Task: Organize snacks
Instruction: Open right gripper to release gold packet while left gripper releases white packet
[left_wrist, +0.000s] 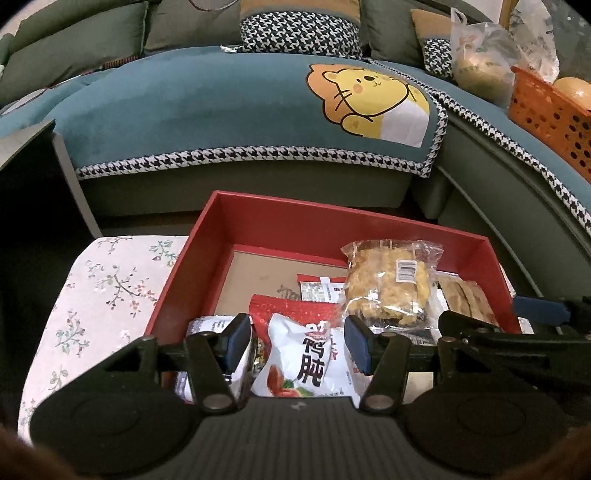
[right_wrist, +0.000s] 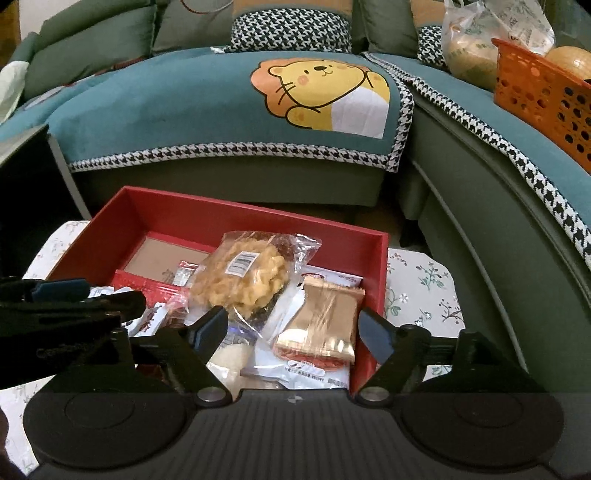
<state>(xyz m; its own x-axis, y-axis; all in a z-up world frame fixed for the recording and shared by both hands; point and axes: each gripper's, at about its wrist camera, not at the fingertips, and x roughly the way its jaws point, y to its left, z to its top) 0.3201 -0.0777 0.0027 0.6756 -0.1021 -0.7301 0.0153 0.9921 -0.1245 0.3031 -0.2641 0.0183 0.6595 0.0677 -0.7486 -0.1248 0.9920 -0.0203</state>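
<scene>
A red box (left_wrist: 280, 218) stands on a floral-cloth table (left_wrist: 107, 291) and holds several snack packs. My left gripper (left_wrist: 297, 341) is open above the box's near edge, its jaws on either side of a white and red packet (left_wrist: 306, 365), apart from it. A clear bag of yellow crisps (left_wrist: 388, 284) lies to the right. In the right wrist view the box (right_wrist: 258, 218) shows the crisps bag (right_wrist: 240, 273) and a gold-wrapped pack (right_wrist: 325, 317). My right gripper (right_wrist: 293, 328) is open and empty above them. Each gripper shows at the edge of the other's view.
A sofa with a teal cover (left_wrist: 221, 110) and a cartoon print stands behind the table. An orange basket (left_wrist: 550, 110) and a plastic bag (left_wrist: 480, 62) sit on the sofa at the right. A dark cabinet (left_wrist: 22, 184) is at the left.
</scene>
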